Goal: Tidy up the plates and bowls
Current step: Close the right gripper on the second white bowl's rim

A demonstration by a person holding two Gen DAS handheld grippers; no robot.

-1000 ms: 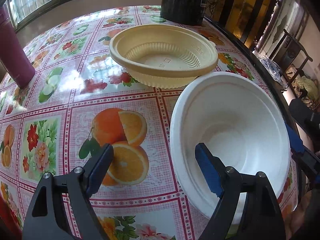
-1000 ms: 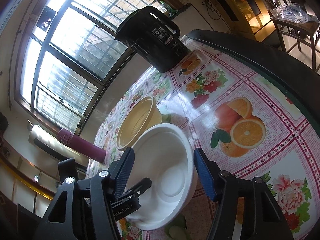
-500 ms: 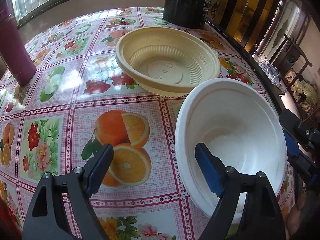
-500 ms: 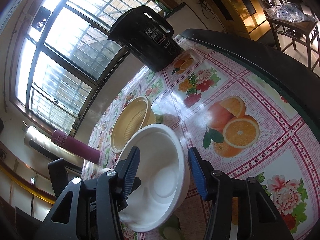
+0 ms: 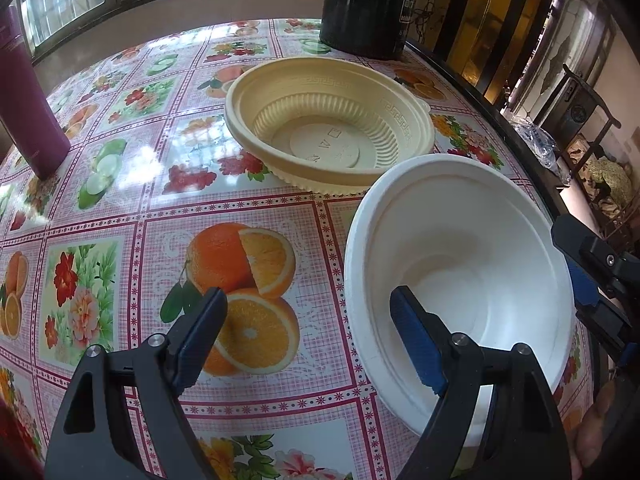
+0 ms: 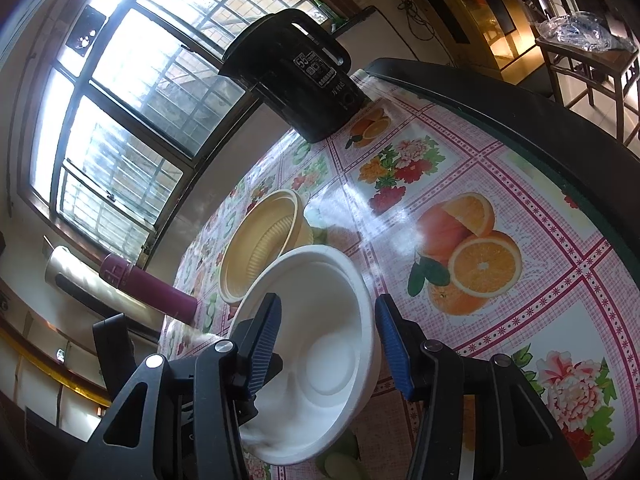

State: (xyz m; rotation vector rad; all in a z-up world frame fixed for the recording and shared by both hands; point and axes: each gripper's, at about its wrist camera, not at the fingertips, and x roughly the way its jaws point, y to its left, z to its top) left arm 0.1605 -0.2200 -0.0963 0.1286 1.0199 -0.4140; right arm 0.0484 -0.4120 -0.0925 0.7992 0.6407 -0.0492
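Right wrist view: the right gripper (image 6: 326, 338) has narrowed its half-open jaws astride the white bowl's (image 6: 320, 360) rim since a second ago — not yet clamped. The bowl sits near the table's (image 5: 120, 216) right edge, touching the yellow bowl (image 5: 328, 128); left gripper (image 5: 308, 336) wide — stacking looks next.

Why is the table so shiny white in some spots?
Left wrist view: window light glares off the glossy tablecloth near the yellow bowl. Right wrist view: bright windows wash out, streaking the cloth beside the white bowl.
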